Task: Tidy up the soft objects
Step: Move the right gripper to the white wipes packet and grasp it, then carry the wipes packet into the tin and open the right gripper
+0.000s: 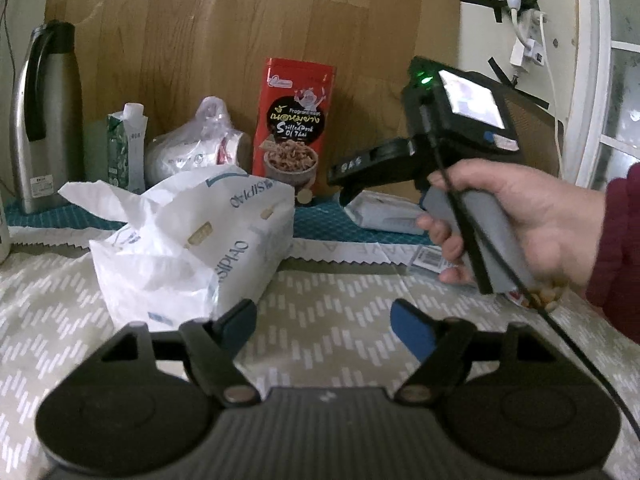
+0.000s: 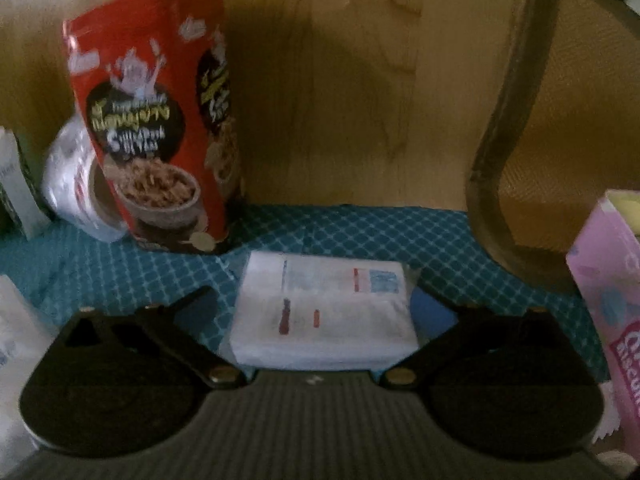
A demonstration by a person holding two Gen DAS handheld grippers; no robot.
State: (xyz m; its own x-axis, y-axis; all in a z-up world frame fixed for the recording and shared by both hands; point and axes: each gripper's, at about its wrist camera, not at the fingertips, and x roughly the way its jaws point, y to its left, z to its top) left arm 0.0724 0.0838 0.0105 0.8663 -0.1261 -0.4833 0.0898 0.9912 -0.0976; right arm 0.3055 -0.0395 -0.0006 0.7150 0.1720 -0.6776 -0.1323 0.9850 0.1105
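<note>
The left gripper (image 1: 322,322) stands spread over bare patterned cloth (image 1: 328,300), free toward twelve o'clock up to the teal mat (image 1: 316,220). A white tissue pack (image 1: 192,236) blocks eleven o'clock; the right hand (image 1: 516,220) crowds two o'clock. The right gripper (image 2: 324,300) straddles a flat white packet (image 2: 324,312); a red snack box (image 2: 160,120) stands at eleven, a pink box (image 2: 608,312) at three.

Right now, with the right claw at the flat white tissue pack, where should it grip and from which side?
Grip the flat white tissue pack across its two short side edges, coming in low from the near edge. It lies flat on the teal cloth, and the open right claw already straddles it, one finger each side.
</note>
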